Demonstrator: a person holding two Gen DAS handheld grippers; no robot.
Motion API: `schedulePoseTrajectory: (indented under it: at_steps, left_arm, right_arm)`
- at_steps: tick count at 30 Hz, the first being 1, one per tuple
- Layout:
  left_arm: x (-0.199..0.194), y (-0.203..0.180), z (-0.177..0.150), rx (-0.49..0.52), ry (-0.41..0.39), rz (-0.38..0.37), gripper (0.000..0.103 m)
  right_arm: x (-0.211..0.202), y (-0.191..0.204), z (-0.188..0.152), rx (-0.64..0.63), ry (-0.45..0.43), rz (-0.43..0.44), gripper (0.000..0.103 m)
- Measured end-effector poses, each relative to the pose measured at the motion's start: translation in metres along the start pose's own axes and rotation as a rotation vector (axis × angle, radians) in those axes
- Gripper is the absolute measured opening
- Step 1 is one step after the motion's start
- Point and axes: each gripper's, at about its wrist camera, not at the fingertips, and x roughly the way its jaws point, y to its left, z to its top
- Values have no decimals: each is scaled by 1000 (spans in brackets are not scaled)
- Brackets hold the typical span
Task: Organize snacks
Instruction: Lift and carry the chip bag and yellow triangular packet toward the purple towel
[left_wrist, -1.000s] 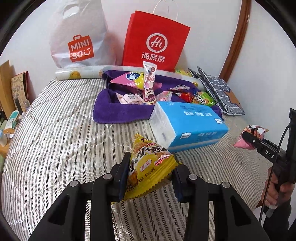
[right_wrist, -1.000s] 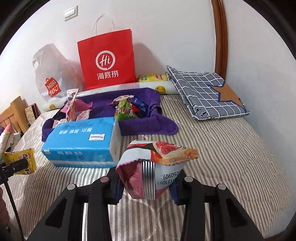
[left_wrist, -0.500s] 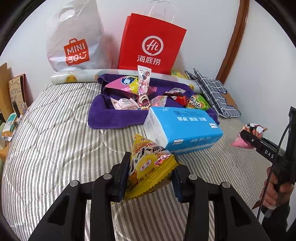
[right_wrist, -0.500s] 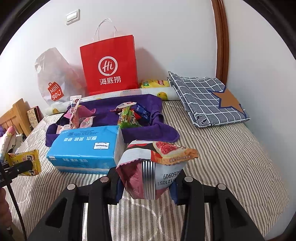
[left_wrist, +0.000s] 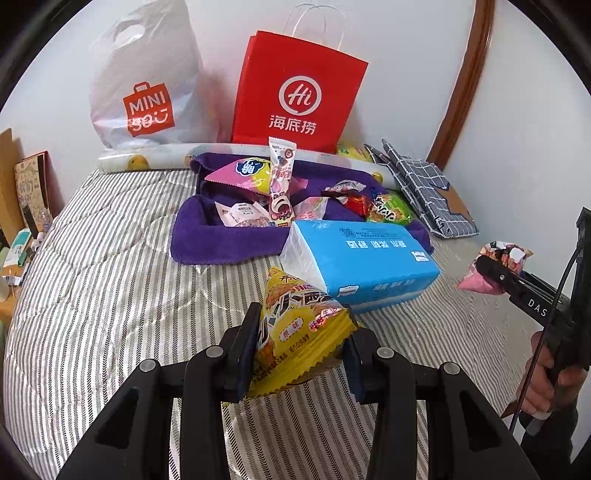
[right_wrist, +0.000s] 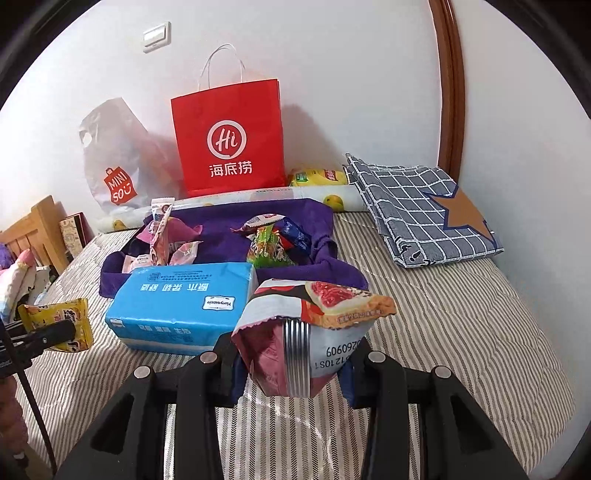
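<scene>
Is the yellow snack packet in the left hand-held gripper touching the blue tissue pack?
Cannot tell. In the left wrist view the yellow snack packet overlaps the blue tissue pack; the right wrist view suggests a gap, not plainly.

You see a grey-and-white striped bed carrying a purple towel, a sky-blue tissue pack and a navy checked cloth with a tan star. At its far edge stands a red paper bag with white lettering.

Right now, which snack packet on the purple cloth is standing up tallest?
The slim white-and-pink packet near the cloth's middle: it stands upright, its top above every other snack, while the pink and green packets lie lower.
</scene>
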Motion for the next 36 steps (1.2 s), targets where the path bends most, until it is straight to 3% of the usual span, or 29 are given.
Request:
schedulePoseTrajectory:
  at_steps: [36]
  left_arm:
    - [-2, -6, 9, -5, -19, -27, 40]
  right_arm:
    - [-5, 18, 12, -35, -36, 30, 37]
